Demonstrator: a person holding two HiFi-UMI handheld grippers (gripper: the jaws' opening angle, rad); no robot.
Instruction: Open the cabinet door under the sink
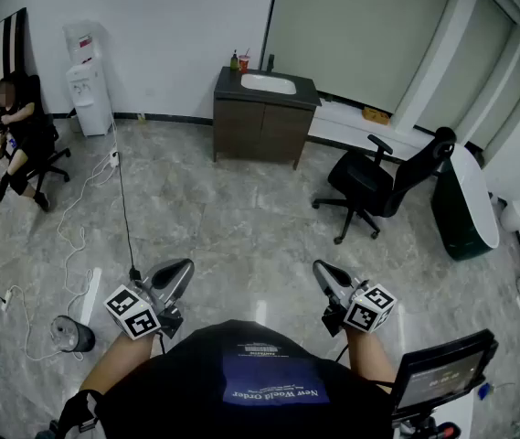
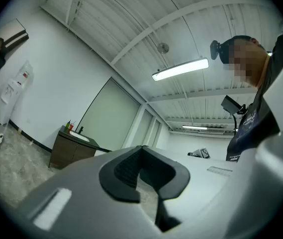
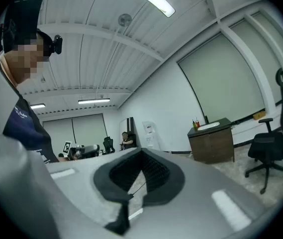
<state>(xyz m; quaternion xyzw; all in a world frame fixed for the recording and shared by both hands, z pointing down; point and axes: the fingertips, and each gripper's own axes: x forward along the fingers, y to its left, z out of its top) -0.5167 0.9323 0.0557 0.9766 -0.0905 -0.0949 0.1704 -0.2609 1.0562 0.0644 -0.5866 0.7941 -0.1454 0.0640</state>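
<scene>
Marble floor (image 1: 241, 218), distant sink cabinet (image 1: 261, 128), left gripper (image 1: 183, 267), right gripper (image 1: 320, 268), jaws together

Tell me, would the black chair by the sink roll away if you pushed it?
Probably yes: the chair stands on a wheeled star base on a smooth floor. Its seat sits on one post, so it might spin too. Pushed high on its tall back, it could perhaps tip.
</scene>
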